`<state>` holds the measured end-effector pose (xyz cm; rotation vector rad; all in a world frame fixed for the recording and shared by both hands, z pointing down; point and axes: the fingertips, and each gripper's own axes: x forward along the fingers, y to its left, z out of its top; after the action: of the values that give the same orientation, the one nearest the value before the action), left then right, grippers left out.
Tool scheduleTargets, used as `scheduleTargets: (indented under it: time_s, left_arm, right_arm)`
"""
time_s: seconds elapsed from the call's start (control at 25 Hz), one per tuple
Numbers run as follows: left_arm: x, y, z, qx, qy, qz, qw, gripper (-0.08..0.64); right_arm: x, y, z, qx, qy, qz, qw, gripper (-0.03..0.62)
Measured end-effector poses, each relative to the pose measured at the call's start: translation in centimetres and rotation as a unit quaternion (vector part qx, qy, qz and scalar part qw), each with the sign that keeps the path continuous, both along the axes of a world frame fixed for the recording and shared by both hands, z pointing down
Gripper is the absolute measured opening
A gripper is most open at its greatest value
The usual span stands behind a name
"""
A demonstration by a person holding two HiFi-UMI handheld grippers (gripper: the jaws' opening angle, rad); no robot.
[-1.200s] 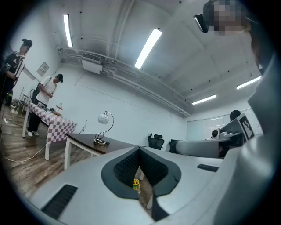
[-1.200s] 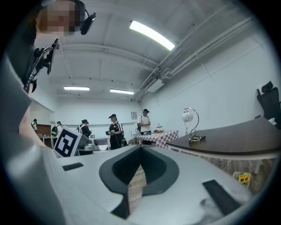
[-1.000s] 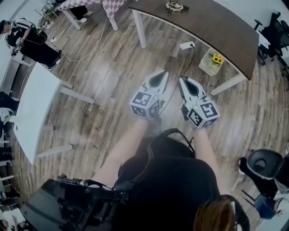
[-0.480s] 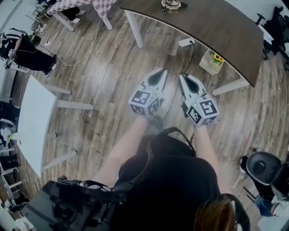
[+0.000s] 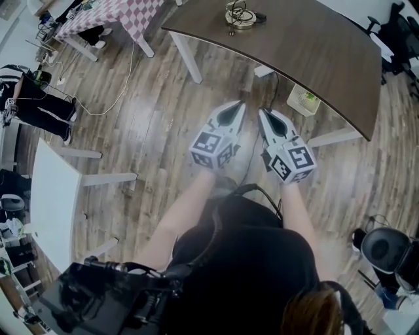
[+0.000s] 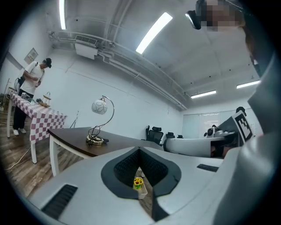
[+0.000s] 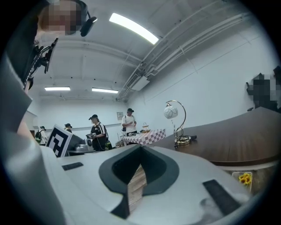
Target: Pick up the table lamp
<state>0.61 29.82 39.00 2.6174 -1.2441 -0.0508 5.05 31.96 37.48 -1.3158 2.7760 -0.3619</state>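
Note:
The table lamp point(image 5: 241, 14), a thin metal arc with a round white shade and a coiled base, stands on the dark brown table point(image 5: 327, 52) at the top of the head view. My left gripper point(image 5: 237, 105) and right gripper point(image 5: 263, 112) are held side by side over the wooden floor, pointing level at the table and well short of it. Both are shut with nothing between their jaws. In the left gripper view the lamp point(image 6: 99, 123) rises left of my left gripper point(image 6: 140, 150). The right gripper view has the lamp point(image 7: 175, 125) right of my right gripper point(image 7: 141, 150).
A small box with sunflowers point(image 5: 302, 99) and a white power strip point(image 5: 264, 70) with a cable lie under the table. A checkered table point(image 5: 111, 12) and a person point(image 5: 33, 105) are far left, a white table point(image 5: 52, 196) at left, and office chairs point(image 5: 400, 33) at right.
The person has walked toward the dark table, so the table and lamp sit closer and lower in the head view. Both grippers stayed shut and side by side.

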Motion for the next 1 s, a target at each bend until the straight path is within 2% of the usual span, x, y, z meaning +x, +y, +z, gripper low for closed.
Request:
scheduleTargets:
  time_s: [0.32,0.52,1.0]
  left_arm:
    - [-0.9,-4.5,1.0,-0.002,0.006,0.008,1.0000,0.000]
    - [-1.5,-5.3,1.8,-0.014,0.011,0.005,0.9998,0.000]
    - [-2.4,-7.3,2.7,-0.024,0.015,-0.015,0.9995,0.000]
  right_arm:
    - [-0.4,-4.2,1.1,-0.007,-0.012,0.017,1.000,0.003]
    - [-0.6,-5.1,2.0,-0.022,-0.024,0.017,0.999,0.003]
    - [-1.5,-7.5,2.1,-0.024,-0.030,0.000,0.999,0.003]
